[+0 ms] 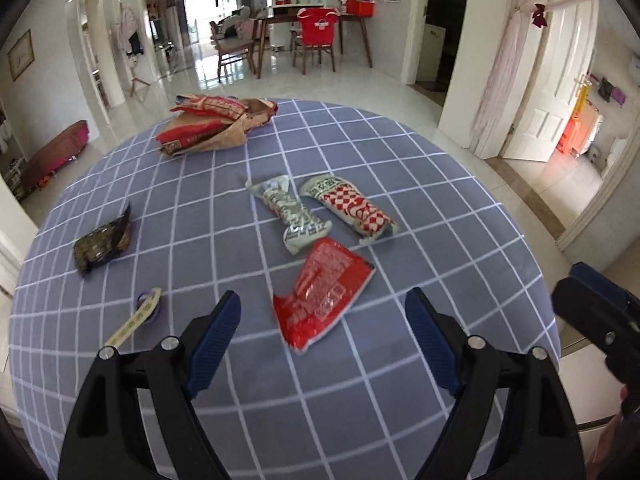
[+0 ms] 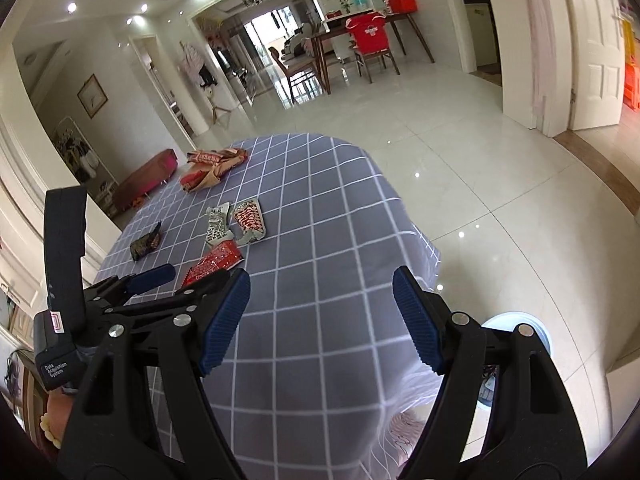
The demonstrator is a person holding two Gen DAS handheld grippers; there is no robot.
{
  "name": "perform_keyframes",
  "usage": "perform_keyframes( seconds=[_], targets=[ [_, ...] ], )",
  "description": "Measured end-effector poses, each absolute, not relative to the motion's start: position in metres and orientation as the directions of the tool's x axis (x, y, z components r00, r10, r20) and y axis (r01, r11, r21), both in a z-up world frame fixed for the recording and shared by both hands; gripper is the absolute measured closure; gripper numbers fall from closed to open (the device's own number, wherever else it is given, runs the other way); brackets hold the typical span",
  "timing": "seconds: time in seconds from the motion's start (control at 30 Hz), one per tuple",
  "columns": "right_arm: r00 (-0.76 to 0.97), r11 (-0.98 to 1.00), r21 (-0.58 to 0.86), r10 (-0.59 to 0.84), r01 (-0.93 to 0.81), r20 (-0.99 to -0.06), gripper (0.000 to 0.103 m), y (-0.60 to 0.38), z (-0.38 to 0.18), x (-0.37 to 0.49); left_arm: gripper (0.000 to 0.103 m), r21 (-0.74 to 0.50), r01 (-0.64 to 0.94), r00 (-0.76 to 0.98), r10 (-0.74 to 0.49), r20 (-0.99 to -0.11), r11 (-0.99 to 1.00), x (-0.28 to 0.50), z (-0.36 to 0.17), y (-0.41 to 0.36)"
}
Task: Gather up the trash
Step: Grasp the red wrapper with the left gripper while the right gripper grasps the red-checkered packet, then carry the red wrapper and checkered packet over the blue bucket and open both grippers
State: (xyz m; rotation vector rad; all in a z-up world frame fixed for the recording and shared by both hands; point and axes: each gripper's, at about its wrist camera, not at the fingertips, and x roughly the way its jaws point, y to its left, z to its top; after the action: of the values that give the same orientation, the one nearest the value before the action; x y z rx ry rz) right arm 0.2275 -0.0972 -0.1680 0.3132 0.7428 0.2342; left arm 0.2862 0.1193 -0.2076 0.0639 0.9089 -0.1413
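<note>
On the round table under a blue-grey white-grid cloth (image 1: 400, 152), left to right: dark crumpled wrapper (image 1: 103, 245), purple tape roll (image 1: 149, 305), brown-and-red paper bags (image 1: 216, 124), white-green twisted wrapper (image 1: 292, 216), red clear-window packet (image 1: 324, 292), red-white checkered packet (image 1: 352, 210). Left gripper (image 1: 323, 320) jaws apart, empty, over the red packet. Right gripper (image 2: 320, 312) jaws apart, empty, over bare cloth.

Left tool (image 1: 323, 320) tilted downward, jaws wide, empty, right tool (image 2: 321, 312) alongside, jaws wide, empty

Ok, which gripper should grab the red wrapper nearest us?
Left. The left gripper, open, has the red wrapper lying just ahead between its fingers; the right gripper faces bare tablecloth, further off.
</note>
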Motion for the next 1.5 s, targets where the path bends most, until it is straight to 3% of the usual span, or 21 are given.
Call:
perform_keyframes(
  seconds=[0.13, 0.17, 0.2, 0.23, 0.43, 0.73, 0.8, 0.83, 0.87, 0.9, 0.93, 0.97, 1.07, 1.5],
  targets=[
    [0.71, 0.933, 0.346, 0.311, -0.101, -0.632, 0.03, -0.091, -0.168, 0.236, 0.064, 0.014, 0.198, 0.598, -0.109, -0.794, 0.98, 0.293, -0.215, 0.115],
    [0.709, 0.933, 0.345, 0.311, -0.102, -0.633, 0.03, -0.09, -0.168, 0.239, 0.065, 0.016, 0.212, 0.598, -0.117, -0.793, 0.977, 0.293, -0.215, 0.115],
    [0.708, 0.934, 0.343, 0.311, -0.103, -0.634, 0.03, -0.088, -0.168, 0.241, 0.08, 0.011, 0.222, 0.601, -0.128, -0.789, 0.975, 0.292, -0.215, 0.116],
    [0.706, 0.935, 0.339, 0.311, -0.107, -0.636, 0.03, -0.085, -0.168, 0.244, 0.083, -0.004, 0.224, 0.602, -0.142, -0.786, 0.975, 0.291, -0.215, 0.119],
    [0.685, 0.939, 0.309, 0.323, -0.149, -0.653, 0.03, -0.057, -0.17, 0.263, 0.084, -0.158, 0.141, 0.656, -0.212, -0.724, 0.977, 0.284, -0.195, 0.165],
    [0.646, 0.961, 0.141, 0.265, -0.237, -0.716, 0.03, -0.003, -0.18, 0.307, 0.084, -0.157, -0.049, 0.71, -0.076, -0.7, 0.986, 0.293, -0.181, 0.214],
    [0.641, 0.962, 0.106, 0.248, -0.252, -0.727, 0.035, 0.005, -0.182, 0.314, 0.084, -0.157, -0.053, 0.71, -0.073, -0.7, 0.986, 0.297, -0.181, 0.216],
    [0.625, 0.959, 0.1, 0.25, -0.266, -0.74, 0.042, 0.009, -0.184, 0.319, 0.084, -0.155, -0.052, 0.709, -0.073, -0.702, 0.987, 0.296, -0.181, 0.217],
    [0.616, 0.957, 0.097, 0.252, -0.274, -0.746, 0.055, 0.011, -0.185, 0.322, 0.084, -0.153, -0.049, 0.705, -0.075, -0.705, 0.987, 0.297, -0.182, 0.216],
    [0.604, 0.954, 0.091, 0.252, -0.284, -0.756, 0.058, 0.014, -0.187, 0.325, 0.084, -0.152, -0.048, 0.704, -0.075, -0.707, 0.987, 0.296, -0.181, 0.215],
    [0.607, 0.953, 0.064, 0.239, -0.297, -0.758, 0.076, 0.016, -0.187, 0.327, 0.084, -0.152, -0.044, 0.702, -0.077, -0.708, 0.987, 0.296, -0.181, 0.214],
    [0.607, 0.949, 0.043, 0.235, -0.312, -0.759, 0.081, 0.019, -0.187, 0.326, 0.084, -0.151, -0.038, 0.7, -0.082, -0.71, 0.988, 0.296, -0.181, 0.211],
    [0.593, 0.943, 0.06, 0.256, -0.329, -0.763, 0.086, 0.012, -0.188, 0.324, 0.084, -0.133, -0.014, 0.701, -0.085, -0.708, 0.991, 0.292, -0.178, 0.2],
    [0.645, 0.909, 0.315, 0.416, -0.273, -0.642, 0.086, -0.074, -0.148, 0.247, 0.084, -0.087, 0.122, 0.717, -0.148, -0.681, 0.989, 0.251, -0.146, 0.117]
  ],
)
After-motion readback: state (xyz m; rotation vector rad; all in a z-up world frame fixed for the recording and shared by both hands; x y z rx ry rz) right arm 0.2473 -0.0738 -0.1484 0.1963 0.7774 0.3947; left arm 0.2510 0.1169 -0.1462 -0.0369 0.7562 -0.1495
